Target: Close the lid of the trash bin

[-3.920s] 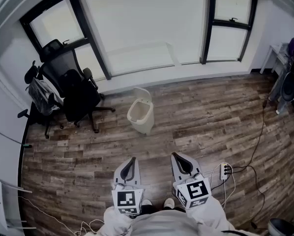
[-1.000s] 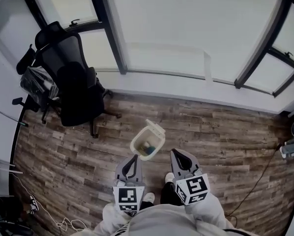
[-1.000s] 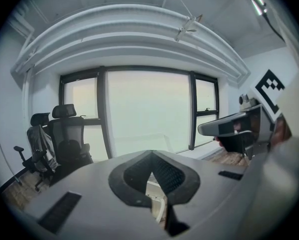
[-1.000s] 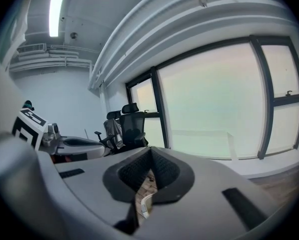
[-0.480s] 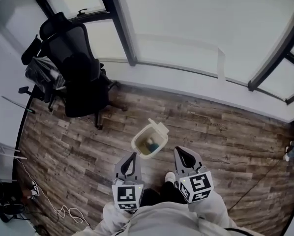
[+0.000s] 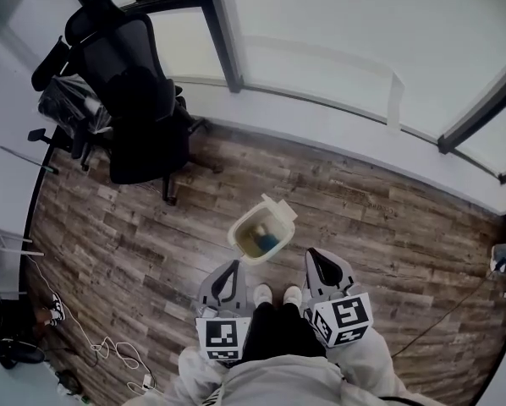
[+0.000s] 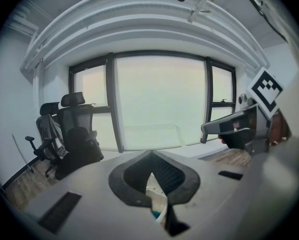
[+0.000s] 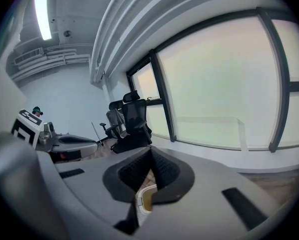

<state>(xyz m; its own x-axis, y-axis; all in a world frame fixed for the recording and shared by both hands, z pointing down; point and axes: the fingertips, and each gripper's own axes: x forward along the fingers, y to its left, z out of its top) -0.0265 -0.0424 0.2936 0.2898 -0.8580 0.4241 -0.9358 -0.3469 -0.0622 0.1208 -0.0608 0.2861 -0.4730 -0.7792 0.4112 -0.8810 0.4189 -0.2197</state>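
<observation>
Currently both tools are idle: left gripper (image 6: 229,271) and right gripper (image 6: 316,257) are each pinched to a point with nothing between the jaws, as their own views confirm. Trash bin (image 6: 233,233) stands on the wood floor (image 6: 380,227) at 12 o'clock from the person's shoes (image 6: 262,293), between and just beyond the two gripper tips. Lid (image 6: 280,207) is tipped up on the bin's 1 o'clock side, leaving the mouth open with some blue refuse (image 6: 268,242) inside. Office chair (image 6: 139,134) is well apart at 10 o'clock. Judgement: the lid looks like thin, light, fairly stiff plastic on a hinge. A closed tip on its free upper edge should swing it over. Press downward, since the light bin may skid.
</observation>
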